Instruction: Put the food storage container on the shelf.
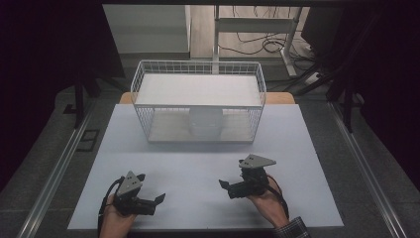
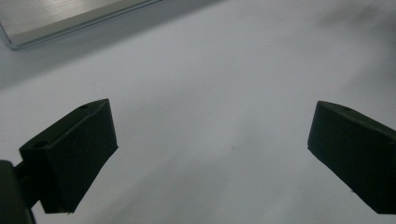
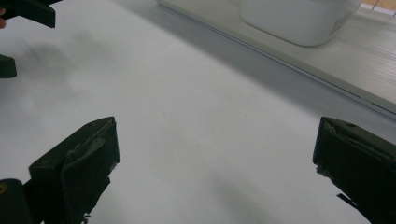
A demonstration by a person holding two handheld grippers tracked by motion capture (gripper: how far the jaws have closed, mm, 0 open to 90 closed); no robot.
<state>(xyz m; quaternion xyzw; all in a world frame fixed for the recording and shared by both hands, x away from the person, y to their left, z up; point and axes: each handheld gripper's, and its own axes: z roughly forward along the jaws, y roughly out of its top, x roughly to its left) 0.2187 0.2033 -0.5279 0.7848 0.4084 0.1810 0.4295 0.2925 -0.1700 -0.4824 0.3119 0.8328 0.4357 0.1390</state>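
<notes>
Left gripper (image 1: pixel 159 200): its jaws are wide apart with nothing between them. It sits low over the table (image 1: pixel 198 163), near the front edge.
Right gripper (image 1: pixel 224 185): its jaws are wide apart too, holding nothing. It points to the left, toward the other gripper.
Hands: a hand (image 1: pixel 115 218) holds the left gripper, and another hand (image 1: pixel 267 203) holds the right one.
White tub (image 1: pixel 205 124): it stands inside the basket, under the shelf, far from both grippers.
Basket (image 1: pixel 143 79): a white wire basket at the back of the table, with a flat shelf (image 1: pixel 198 89) on top.
</notes>
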